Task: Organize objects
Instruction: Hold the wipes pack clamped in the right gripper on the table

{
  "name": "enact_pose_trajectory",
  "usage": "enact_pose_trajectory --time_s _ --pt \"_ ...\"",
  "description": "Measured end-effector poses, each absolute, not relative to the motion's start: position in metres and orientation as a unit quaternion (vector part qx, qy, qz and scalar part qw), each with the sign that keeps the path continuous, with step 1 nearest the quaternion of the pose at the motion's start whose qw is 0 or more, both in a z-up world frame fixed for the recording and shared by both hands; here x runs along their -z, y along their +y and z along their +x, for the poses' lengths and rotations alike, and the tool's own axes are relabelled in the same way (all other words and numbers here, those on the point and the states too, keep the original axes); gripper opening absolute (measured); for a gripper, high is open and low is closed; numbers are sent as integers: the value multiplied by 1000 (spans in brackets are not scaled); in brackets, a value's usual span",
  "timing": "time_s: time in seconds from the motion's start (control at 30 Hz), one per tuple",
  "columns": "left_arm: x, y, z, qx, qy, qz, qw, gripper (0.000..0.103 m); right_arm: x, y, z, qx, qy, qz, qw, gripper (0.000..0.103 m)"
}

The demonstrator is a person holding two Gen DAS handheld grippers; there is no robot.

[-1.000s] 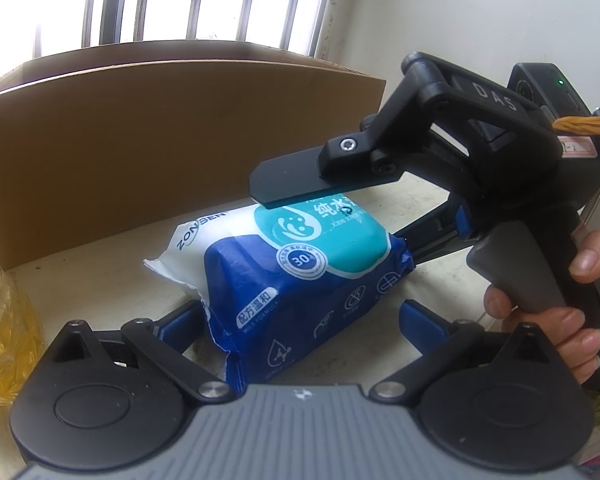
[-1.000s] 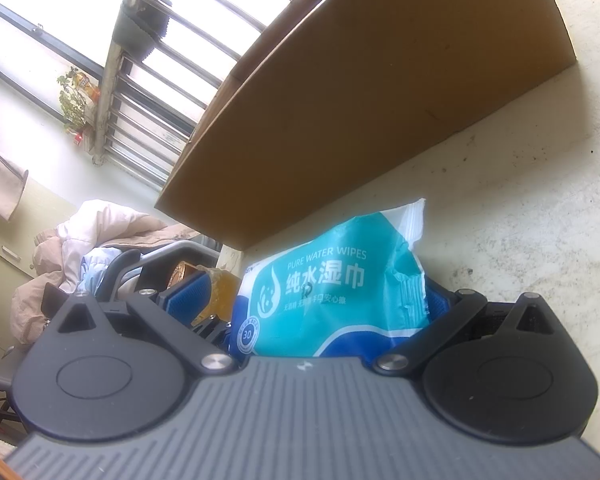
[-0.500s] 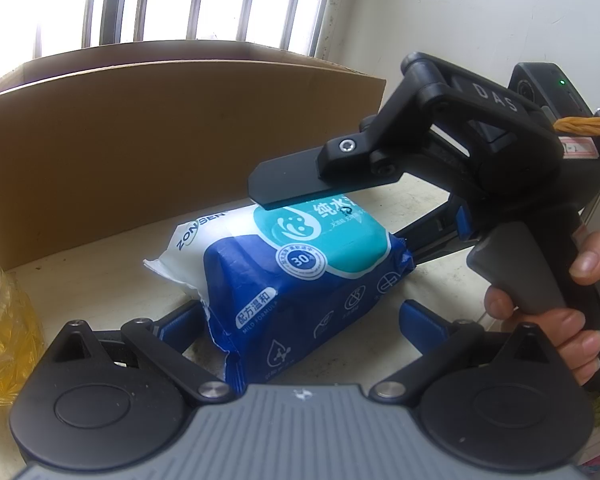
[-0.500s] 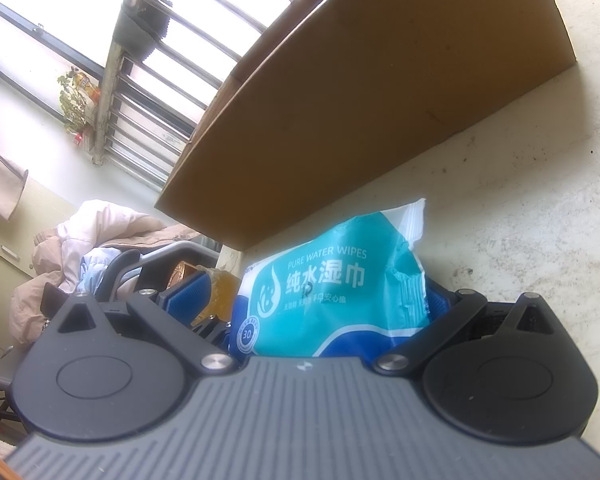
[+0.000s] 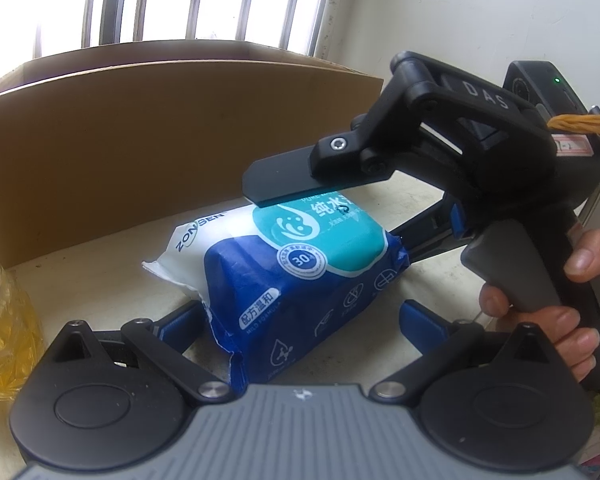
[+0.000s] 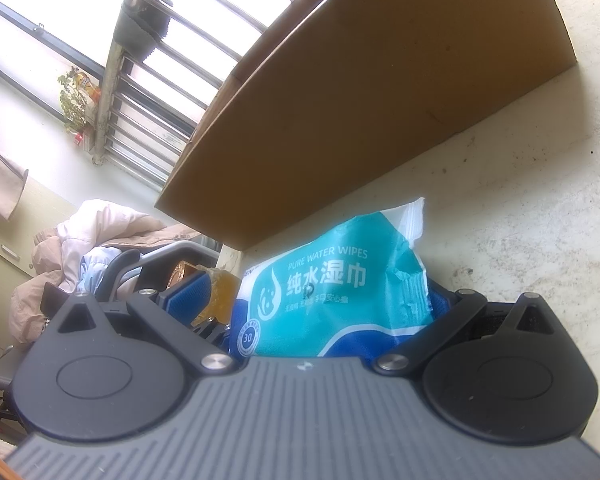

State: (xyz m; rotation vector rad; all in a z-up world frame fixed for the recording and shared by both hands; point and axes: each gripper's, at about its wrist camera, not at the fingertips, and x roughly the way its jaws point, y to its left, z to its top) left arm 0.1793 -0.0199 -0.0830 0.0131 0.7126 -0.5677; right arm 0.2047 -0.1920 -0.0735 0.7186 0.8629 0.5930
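A blue, teal and white pack of wet wipes (image 5: 300, 264) lies on the pale tabletop (image 5: 80, 264) just in front of a cardboard box (image 5: 140, 140). My left gripper (image 5: 300, 320) is open, with its blue pads either side of the pack's near end and not touching it. My right gripper (image 5: 320, 224) comes in from the right, turned on its side. One finger lies just over the pack's top and the other runs low behind its right end. In the right wrist view the pack (image 6: 332, 284) sits between the spread fingers of the right gripper (image 6: 316, 300), with a gap at the left pad.
The box wall (image 6: 380, 100) stands tall close behind the pack. A yellow plastic bag (image 5: 4, 320) sits at the left. A hand (image 5: 572, 292) holds the right gripper's handle. A white wall is at the right, barred windows behind, and piled clothes (image 6: 80, 240) lie beyond the table.
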Motion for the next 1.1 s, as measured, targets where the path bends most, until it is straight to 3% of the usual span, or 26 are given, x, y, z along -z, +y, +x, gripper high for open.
enact_pose_trajectory --time_s 1.1 --pt "70 -27 155 298 347 15 889 103 68 -200 192 -259 408 306 820 103"
